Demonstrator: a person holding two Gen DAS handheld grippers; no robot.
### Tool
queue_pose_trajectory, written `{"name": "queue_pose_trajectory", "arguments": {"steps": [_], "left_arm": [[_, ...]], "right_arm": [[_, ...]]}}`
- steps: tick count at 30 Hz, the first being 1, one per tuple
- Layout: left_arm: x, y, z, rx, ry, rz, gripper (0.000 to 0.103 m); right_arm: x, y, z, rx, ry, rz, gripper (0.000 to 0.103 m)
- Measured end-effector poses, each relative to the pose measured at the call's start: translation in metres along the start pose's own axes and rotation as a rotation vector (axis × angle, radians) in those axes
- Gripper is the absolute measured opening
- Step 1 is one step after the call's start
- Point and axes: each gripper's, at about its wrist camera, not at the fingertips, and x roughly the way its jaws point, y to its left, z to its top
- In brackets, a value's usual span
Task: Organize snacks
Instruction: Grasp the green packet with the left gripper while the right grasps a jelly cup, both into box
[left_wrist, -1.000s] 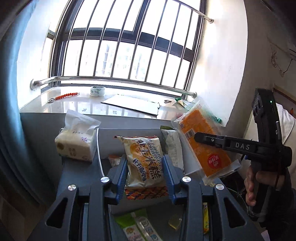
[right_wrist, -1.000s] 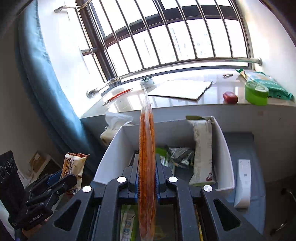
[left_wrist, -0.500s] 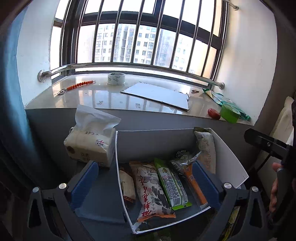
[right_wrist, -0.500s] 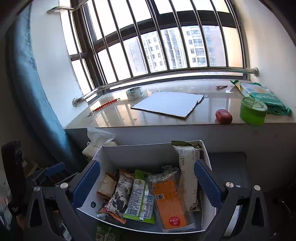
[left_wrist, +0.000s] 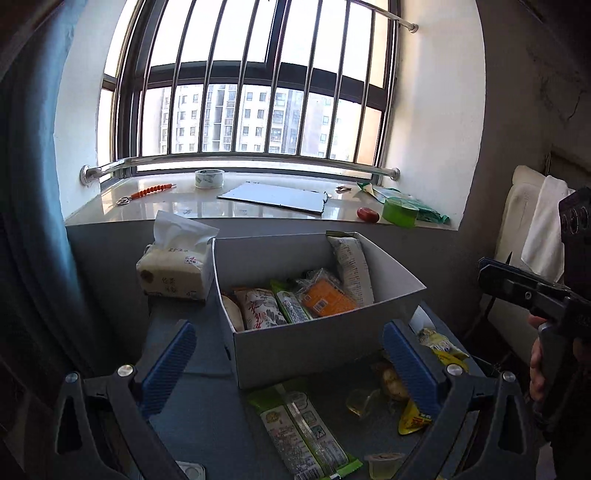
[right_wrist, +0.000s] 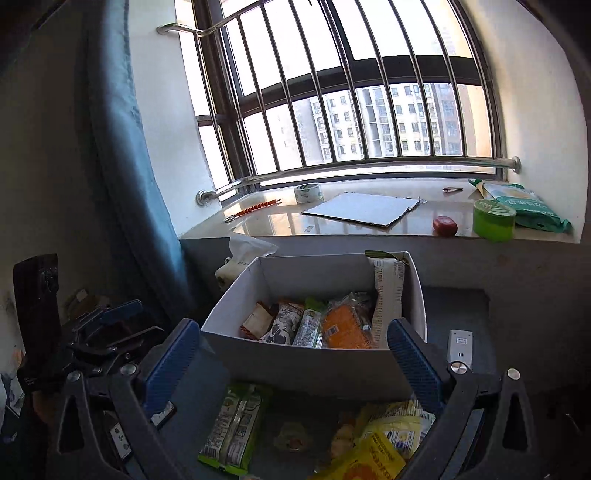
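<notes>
This is a room in a high-rise flat. A barred window (left_wrist: 258, 110) faces apartment towers. A blue curtain (right_wrist: 125, 177) hangs beside its stone sill (left_wrist: 207, 210).

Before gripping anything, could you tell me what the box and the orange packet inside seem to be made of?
Box: likely thin cardboard, matte white-grey; flat walls, sharp folded corners. Orange packet: probably clear plastic film, glossy; crinkled, glinting edges around the orange contents.

box (left_wrist: 317, 343) top open, tissue pack (left_wrist: 173, 273) beside
</notes>
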Motion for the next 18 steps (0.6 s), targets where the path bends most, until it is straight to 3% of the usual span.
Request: {"name": "queue_pose_trajectory", "arguments": {"steps": [7, 11, 18], "left_arm": [[-0.039, -0.019, -0.088, -0.057, 0.003, -0.016, 0.103], [-0.045, -0.026, -0.121, -0.096, 0.03, -0.014, 0.103], [-0.043, -0.034, -0.127, -0.104, 0.038, -0.024, 0.103]], "right_arm": [[-0.046, 0.013, -0.097, 0.019, 0.007, 0.016, 0.103], [-0.051, 0.018, -0.14, 0.035, 0.065, 0.026, 0.103], [-0.033, 0.025, -0.151, -0.004, 0.131, 0.036, 0.103]]}}
